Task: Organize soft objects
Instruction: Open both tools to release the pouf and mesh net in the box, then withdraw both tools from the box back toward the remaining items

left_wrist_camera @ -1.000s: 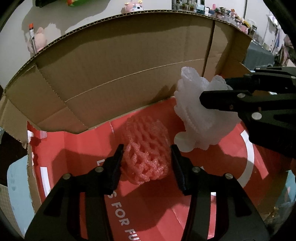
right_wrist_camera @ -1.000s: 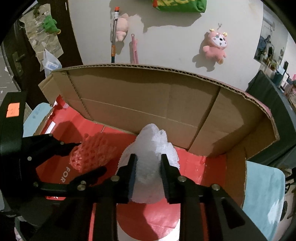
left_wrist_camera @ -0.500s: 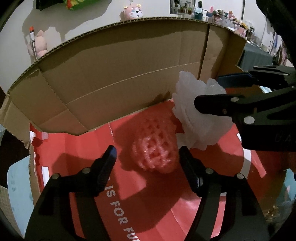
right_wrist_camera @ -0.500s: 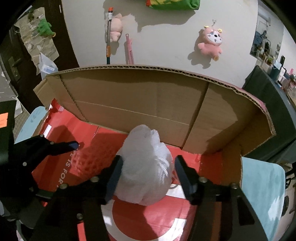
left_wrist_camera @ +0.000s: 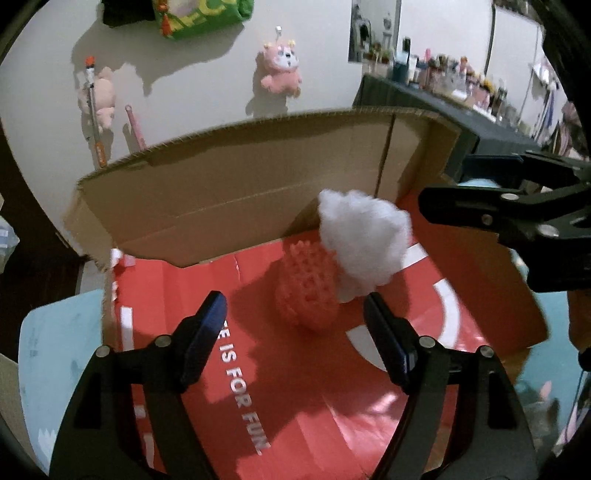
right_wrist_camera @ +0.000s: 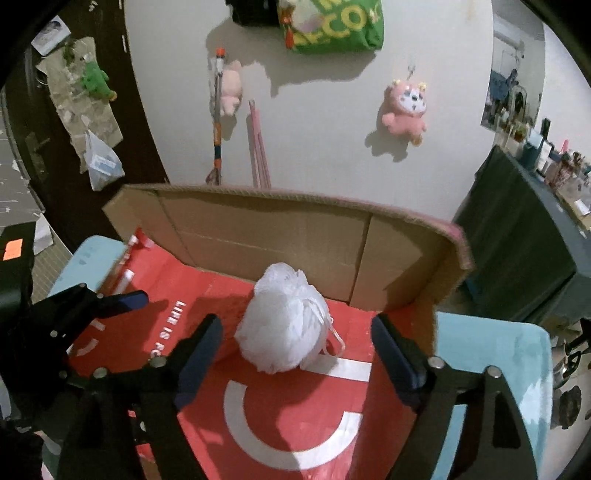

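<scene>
A pink foam net sleeve (left_wrist_camera: 308,291) lies on the red floor of an open cardboard box (left_wrist_camera: 229,195). A white mesh bath puff (left_wrist_camera: 364,243) rests against its right side; it also shows in the right wrist view (right_wrist_camera: 286,328). My left gripper (left_wrist_camera: 295,314) is open and empty, raised in front of the pink sleeve. My right gripper (right_wrist_camera: 297,347) is open and empty, just in front of the white puff; it also shows at the right of the left wrist view (left_wrist_camera: 480,195). The pink sleeve is hidden behind the puff in the right wrist view.
The box has a tall brown back flap (right_wrist_camera: 295,225) and stands on a light blue mat (right_wrist_camera: 491,347). Plush toys (right_wrist_camera: 406,107) and a green bag (right_wrist_camera: 332,26) hang on the wall behind. A dark cabinet (right_wrist_camera: 517,236) stands at the right.
Both grippers opened and let go of the pink sleeve and the white puff, then pulled back and up. Both objects now lie on the box floor.
</scene>
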### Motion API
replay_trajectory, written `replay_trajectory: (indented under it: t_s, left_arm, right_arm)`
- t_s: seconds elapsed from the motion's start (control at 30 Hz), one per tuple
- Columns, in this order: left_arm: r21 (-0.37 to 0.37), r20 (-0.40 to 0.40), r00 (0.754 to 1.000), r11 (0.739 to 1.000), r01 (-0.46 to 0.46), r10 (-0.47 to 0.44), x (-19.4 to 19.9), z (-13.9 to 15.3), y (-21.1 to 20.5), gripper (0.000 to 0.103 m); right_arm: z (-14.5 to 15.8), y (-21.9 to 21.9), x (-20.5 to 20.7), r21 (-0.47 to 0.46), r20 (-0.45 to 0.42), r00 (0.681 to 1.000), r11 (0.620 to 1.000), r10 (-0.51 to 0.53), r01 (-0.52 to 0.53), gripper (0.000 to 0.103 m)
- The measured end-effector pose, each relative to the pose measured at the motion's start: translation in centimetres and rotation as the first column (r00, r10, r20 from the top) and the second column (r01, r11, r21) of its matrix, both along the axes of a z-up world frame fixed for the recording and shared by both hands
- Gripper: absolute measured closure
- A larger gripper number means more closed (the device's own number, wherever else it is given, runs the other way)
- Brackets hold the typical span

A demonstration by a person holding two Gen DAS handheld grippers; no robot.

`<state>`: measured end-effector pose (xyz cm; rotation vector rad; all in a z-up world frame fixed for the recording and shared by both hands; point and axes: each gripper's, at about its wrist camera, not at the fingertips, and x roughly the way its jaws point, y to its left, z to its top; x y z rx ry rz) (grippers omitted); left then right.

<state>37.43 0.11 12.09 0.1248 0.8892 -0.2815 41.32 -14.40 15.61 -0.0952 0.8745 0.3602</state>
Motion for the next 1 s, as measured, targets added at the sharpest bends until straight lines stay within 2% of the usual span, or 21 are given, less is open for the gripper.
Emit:
replay_trajectory:
  t_s: [0.07,0.23,0.4,0.57,0.73,1.0]
  left_arm:
    - [-0.031,0.023,1.0,1.0,-0.003,0.003,-1.2,1.2,0.2,0.016]
    - [-0.077,0.108,0.994,0.997,-0.006,0.014,-4.7,4.2,0.8,0.011]
    - [-0.126,0.205,0.977,0.992,-0.029,0.054,-9.2,7.1,0.9,0.006]
    - [-0.128,0.327,0.941,0.991,-0.049,0.089,-14.3,9.4,1.2,0.004]
    - [-0.122,0.424,0.899,0.991,-0.063,0.109,-19.3,10.7,1.2,0.002]
    - [-0.16,0.527,0.837,0.984,-0.076,0.15,-27.2,10.4,0.9,0.0]
  right_arm:
    - [1.5,-0.3,-1.6,0.009,0.039,0.999,1.0,0.001,-0.002,0.01]
    - [4.6,-1.3,-5.9,0.047,0.127,0.992,0.999,0.003,-0.009,0.002]
    - [7.6,-2.4,-11.1,0.072,0.224,0.975,0.997,-0.007,-0.01,0.0]
    - [10.2,-3.1,-17.1,0.08,0.35,0.937,0.997,-0.012,-0.017,0.0]
    - [11.5,-4.2,-22.8,0.115,0.431,0.902,0.993,-0.017,-0.036,0.0]
    - [10.2,-4.9,-31.7,0.126,0.541,0.839,0.992,-0.047,-0.026,0.0]
